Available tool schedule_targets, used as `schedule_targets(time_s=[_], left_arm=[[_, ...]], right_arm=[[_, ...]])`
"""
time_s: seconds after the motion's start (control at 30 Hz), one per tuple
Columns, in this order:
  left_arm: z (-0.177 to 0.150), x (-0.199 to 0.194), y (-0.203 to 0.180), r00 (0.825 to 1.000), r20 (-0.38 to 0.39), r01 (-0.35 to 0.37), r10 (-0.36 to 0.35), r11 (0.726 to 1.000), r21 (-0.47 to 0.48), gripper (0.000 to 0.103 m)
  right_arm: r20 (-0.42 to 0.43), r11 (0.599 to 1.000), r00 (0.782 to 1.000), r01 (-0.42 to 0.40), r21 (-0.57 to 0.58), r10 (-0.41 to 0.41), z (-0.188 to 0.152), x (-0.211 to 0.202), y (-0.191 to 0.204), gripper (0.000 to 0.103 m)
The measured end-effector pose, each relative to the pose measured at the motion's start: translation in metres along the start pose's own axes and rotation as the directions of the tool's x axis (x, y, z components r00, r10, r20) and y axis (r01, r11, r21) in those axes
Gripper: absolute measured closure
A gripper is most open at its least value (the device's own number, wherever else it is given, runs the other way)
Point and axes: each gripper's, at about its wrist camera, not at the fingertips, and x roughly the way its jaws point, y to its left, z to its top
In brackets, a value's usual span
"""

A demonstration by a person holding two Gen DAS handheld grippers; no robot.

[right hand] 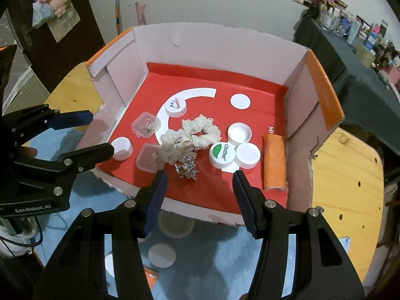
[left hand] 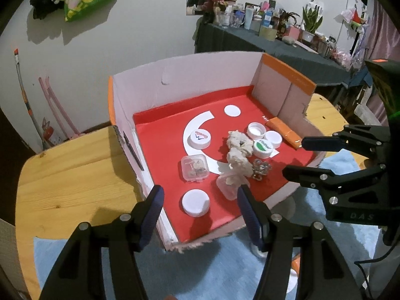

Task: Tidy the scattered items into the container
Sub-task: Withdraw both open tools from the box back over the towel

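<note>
I'm looking down into the box [right hand: 297, 115], a shallow cardboard tray with pale pinkish walls, orange outer edges and a red floor printed with a white arc and a white dot. It sits on a wooden table [left hand: 62, 175], its torn near edge over a blue cloth [right hand: 225, 252].

Inside lies a cream lace scrunchie [right hand: 192, 135] at the centre, with a small heap of silvery jewellery [right hand: 187, 170] just beside it on the near side. Two small clear plastic cases are there too: one [right hand: 146, 125] left of the scrunchie, the other [right hand: 147, 158] partly under its end. Five white bottle caps are scattered around, among them a green-printed one [right hand: 222, 153] touching a plain one [right hand: 248, 155], and an upturned one [right hand: 239, 133] behind them. An orange packet [right hand: 273, 165] lies along the right wall.

My left gripper [left hand: 200, 197] hangs over the near left part of the box, jaws apart, holding nothing. My right gripper [right hand: 200, 182] hangs over the near edge, jaws likewise apart and empty.

On the cloth outside, a white disc [right hand: 162, 255] lies flat.
</note>
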Motion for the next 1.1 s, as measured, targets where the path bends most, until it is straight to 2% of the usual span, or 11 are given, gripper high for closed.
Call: schedule_targets(time_s=[0.43, 0.6, 0.77, 0.93, 1.1], left_arm=[[-0.023, -0.047, -0.018, 0.998, 0.069, -0.004, 0.003, 1.000, 0.025, 0.030], [-0.035, -0.062, -0.023, 0.995, 0.103, -0.005, 0.003, 1.000, 0.023, 0.022], [-0.047, -0.071, -0.026, 0.993, 0.121, -0.011, 0.009, 1.000, 0.021, 0.021], [-0.057, -0.079, -0.029, 0.990, 0.141, -0.023, 0.021, 1.000, 0.010, 0.021], [-0.072, -0.090, -0.032, 0.981, 0.186, -0.053, 0.055, 0.998, -0.014, 0.012]], right_arm=[[0.044, 0.999, 0.999, 0.020, -0.027, -0.019, -0.025, -0.038, 0.022, 0.039], [0.067, 0.999, 0.997, 0.030, -0.032, -0.028, -0.034, -0.050, 0.032, 0.033], [0.094, 0.999, 0.995, 0.034, -0.039, -0.030, -0.044, -0.060, 0.042, 0.032], [0.119, 0.998, 0.992, 0.049, -0.033, -0.045, -0.055, -0.069, 0.049, 0.027], [0.158, 0.998, 0.986, 0.058, 0.002, -0.058, -0.070, -0.079, 0.050, 0.021]])
